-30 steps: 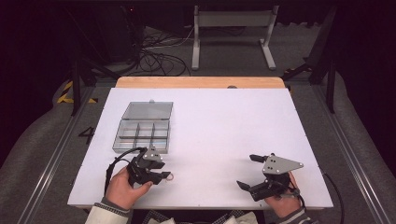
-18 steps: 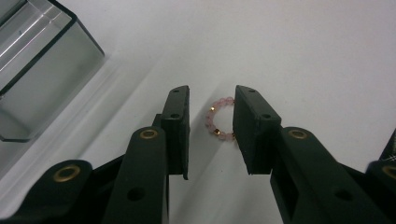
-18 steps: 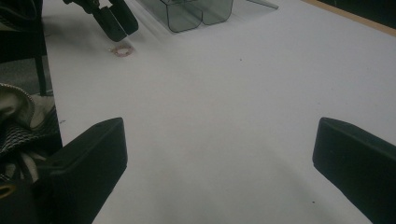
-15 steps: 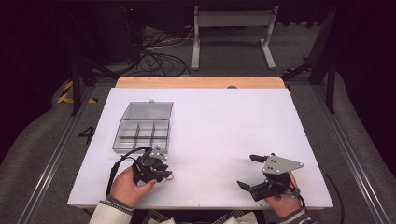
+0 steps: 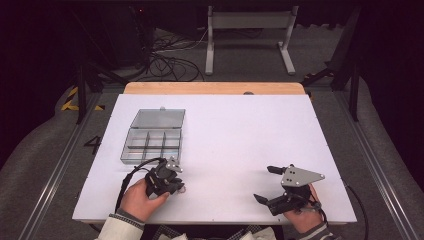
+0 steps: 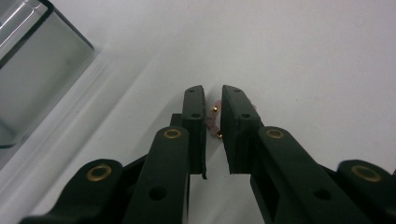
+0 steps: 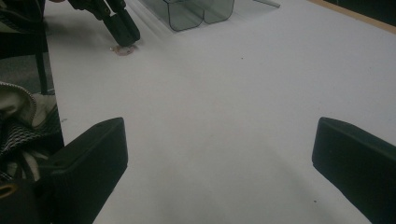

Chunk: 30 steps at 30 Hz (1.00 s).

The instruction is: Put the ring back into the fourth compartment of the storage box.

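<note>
A small pink part with gold pins lies on the white table, between the tips of my left gripper. The jaws stand close together with the part spanning the narrow gap. In the high view the left gripper is at the front left, tips down on the table, just in front of a clear compartment box. The right gripper view shows the left gripper farther off, over the pink part. My right gripper rests at the front right, open wide with nothing between its jaws.
The clear box's lid is folded back flat behind it, and its compartments look empty. The box corner sits just left of the left jaws. A metal stand and cables are on the floor beyond the table.
The left gripper has shifted slightly right and tipped down, and its jaws have drawn in around the pink part. The right gripper has stayed still.
</note>
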{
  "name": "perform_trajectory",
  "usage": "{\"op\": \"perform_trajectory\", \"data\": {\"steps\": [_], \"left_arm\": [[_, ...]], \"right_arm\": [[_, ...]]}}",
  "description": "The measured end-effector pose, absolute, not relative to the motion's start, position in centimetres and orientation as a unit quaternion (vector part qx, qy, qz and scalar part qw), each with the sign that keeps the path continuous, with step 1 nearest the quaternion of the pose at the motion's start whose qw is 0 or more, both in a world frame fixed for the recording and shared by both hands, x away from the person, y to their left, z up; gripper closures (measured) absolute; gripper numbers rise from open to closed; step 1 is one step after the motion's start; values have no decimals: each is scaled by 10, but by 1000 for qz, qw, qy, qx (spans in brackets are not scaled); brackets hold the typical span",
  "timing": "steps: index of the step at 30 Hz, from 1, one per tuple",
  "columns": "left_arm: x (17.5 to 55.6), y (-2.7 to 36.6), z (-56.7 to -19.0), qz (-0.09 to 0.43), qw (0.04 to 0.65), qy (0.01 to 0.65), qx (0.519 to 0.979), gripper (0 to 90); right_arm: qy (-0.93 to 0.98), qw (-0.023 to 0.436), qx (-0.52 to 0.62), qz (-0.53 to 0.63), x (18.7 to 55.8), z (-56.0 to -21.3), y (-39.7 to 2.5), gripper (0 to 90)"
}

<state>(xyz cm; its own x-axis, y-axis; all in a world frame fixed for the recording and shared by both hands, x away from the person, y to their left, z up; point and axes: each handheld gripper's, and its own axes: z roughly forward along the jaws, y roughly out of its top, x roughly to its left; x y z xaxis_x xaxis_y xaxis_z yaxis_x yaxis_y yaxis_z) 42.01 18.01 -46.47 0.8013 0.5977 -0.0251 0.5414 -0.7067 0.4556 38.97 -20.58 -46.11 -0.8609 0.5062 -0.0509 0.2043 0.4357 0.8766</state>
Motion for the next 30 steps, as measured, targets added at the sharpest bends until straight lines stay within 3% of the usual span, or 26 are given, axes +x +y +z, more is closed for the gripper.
{"op": "perform_trajectory", "data": {"steps": [12,30], "left_arm": [[420,177,-466,69,216,313,922,859],[417,177,-462,82,228,310,919,864]], "right_arm": [[833,156,213,486,389,-461,-206,39],[834,157,213,485,389,-461,-206,40]]}}
